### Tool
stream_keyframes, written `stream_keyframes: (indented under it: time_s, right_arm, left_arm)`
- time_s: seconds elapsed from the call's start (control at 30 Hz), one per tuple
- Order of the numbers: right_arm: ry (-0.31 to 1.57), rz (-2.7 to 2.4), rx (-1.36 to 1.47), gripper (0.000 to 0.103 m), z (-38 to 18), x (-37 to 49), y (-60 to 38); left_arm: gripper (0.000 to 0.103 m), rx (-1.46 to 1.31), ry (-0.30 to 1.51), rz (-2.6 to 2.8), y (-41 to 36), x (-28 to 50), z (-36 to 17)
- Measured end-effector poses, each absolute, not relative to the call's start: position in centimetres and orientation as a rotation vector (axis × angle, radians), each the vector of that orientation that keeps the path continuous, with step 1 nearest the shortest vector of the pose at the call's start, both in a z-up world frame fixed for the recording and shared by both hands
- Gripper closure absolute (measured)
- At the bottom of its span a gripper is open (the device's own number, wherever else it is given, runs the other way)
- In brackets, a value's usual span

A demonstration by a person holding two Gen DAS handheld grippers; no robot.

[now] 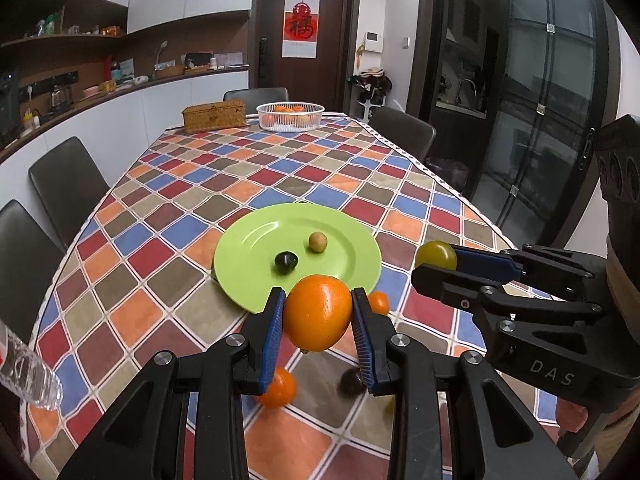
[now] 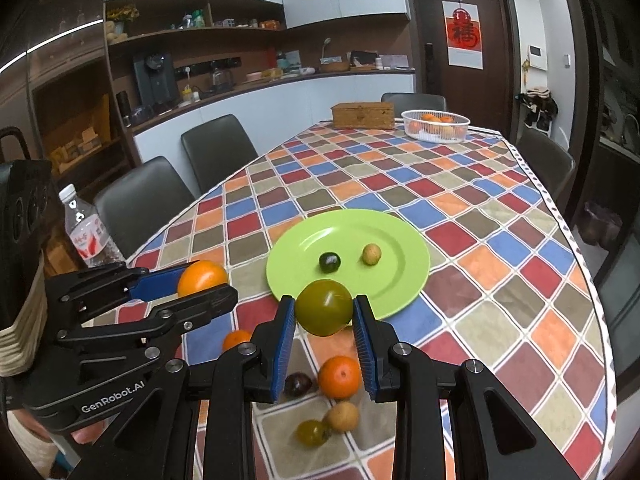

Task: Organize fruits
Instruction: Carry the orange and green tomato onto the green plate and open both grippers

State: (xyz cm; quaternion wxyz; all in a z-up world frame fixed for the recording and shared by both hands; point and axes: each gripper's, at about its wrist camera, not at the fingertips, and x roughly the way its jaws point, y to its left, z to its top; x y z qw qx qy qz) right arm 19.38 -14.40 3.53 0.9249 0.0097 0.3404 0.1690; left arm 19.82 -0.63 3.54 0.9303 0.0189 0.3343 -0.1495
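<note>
My left gripper (image 1: pixel 318 314) is shut on a large orange (image 1: pixel 318 312), held above the table just before the near rim of the green plate (image 1: pixel 256 248). My right gripper (image 2: pixel 324 314) is shut on an olive-green round fruit (image 2: pixel 324 306), held near the plate's (image 2: pixel 400 280) near edge. On the plate lie a small dark green fruit (image 2: pixel 329 262) and a small tan fruit (image 2: pixel 371 255). Loose on the cloth below the grippers lie small oranges (image 2: pixel 340 376) (image 2: pixel 237 339), a dark fruit (image 2: pixel 298 384), a tan fruit (image 2: pixel 342 416) and a green fruit (image 2: pixel 312 433).
A white basket (image 1: pixel 290 116) with oranges and a wicker box (image 1: pixel 214 116) stand at the table's far end. A water bottle (image 2: pixel 86 232) stands at the left table edge. Dark chairs (image 1: pixel 66 188) line both sides.
</note>
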Motion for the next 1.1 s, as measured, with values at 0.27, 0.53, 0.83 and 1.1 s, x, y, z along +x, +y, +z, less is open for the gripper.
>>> stream_keyframes:
  time_s: [0.27, 0.53, 0.83, 1.1]
  right_arm:
    - [0.711, 0.335, 0.013, 0.073, 2.9, 22.0, -14.0]
    - [0.743, 0.331, 0.006, 0.073, 1.5, 25.1, -13.4]
    - [0.792, 0.317, -0.004, 0.073, -0.6, 28.6, -12.9]
    - [0.849, 0.309, -0.01, 0.073, -2.5, 31.5, -12.6]
  left_arm:
    - [0.07, 0.037, 0.707, -0.299, 0.0, 22.4, 2.5]
    - [0.07, 0.041, 0.734, -0.308, 0.5, 25.6, 1.1]
    - [0.07, 0.069, 0.771, -0.318, 0.9, 29.6, -0.9]
    - [0.07, 0.088, 0.82, -0.316, 1.2, 32.3, -3.0]
